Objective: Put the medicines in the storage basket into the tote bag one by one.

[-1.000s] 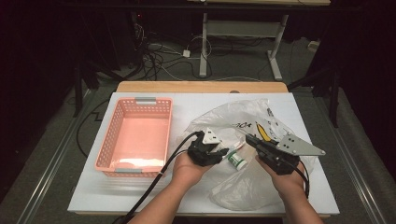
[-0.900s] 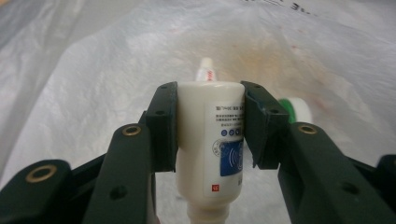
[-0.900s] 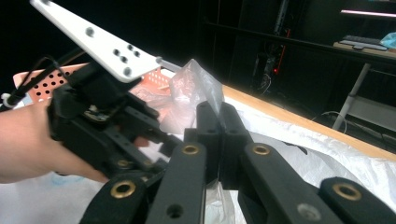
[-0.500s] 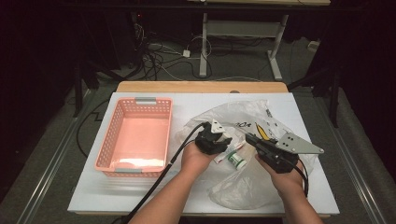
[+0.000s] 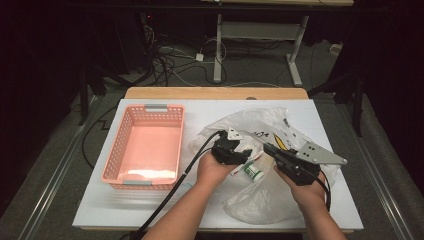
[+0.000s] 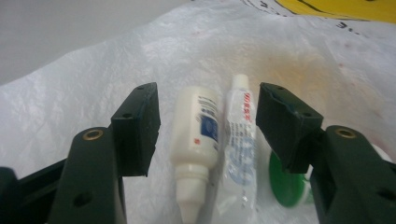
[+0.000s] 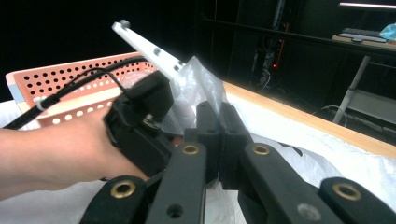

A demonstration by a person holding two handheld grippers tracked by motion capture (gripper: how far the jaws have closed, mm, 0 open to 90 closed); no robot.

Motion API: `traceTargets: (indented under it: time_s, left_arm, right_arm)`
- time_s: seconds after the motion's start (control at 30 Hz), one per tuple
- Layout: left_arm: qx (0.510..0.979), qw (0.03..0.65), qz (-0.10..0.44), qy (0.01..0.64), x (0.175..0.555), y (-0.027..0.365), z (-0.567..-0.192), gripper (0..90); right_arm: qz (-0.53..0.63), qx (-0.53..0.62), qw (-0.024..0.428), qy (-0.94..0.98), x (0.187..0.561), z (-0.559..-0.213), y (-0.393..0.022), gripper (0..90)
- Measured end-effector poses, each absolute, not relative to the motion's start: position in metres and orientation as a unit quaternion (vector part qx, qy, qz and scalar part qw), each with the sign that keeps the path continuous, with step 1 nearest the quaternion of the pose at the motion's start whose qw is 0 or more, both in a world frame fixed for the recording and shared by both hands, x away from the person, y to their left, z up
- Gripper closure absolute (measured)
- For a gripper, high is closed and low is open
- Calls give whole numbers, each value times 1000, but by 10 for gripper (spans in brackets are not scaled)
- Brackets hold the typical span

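Between the left gripper's jaws, two small things are lying side by side on the plastic bag (image 6: 93,93): a white dropper bottle (image 6: 195,140) and a clear tube (image 6: 240,140). Both long axes are running 12 to 6 in the left gripper view, parallel to the jaws, bottle nozzle pointing at 6, tube cap at 12. Left gripper (image 6: 205,126) jaws have just been opening and are standing spread on either side of the pair, pads not touching either one. Bottle is sitting nearer the 9 o'clock jaw, tube nearer the 3 o'clock jaw. A green-capped container (image 5: 253,173) is lying just beside the tube at 4 o'clock, outside the jaws. Right gripper (image 7: 219,140) jaws are pressing together, pinching a fold of the bag and holding it up. Left hand (image 5: 212,167) is nearer the items. Pink basket (image 5: 125,150) is waiting at 9 o'clock of the bag on the white table (image 5: 100,210). Likely next: closing across the short axis.
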State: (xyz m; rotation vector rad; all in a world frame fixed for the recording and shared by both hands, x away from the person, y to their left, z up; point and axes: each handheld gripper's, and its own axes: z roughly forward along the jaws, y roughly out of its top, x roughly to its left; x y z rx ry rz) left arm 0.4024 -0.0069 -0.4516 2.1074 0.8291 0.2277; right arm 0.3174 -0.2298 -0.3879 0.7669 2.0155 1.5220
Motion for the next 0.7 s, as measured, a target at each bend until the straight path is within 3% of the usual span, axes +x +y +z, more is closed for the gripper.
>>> traceTargets:
  time_s: [0.17, 0.7]
  left_arm:
    - [846, 423, 72, 316, 384, 5, -449, 386]
    - [837, 440, 55, 319, 330, 50, -458, 196]
  right_arm:
    - [557, 282, 250, 741, 316, -388, -229, 900]
    - [551, 278, 252, 745, 315, -389, -229, 900]
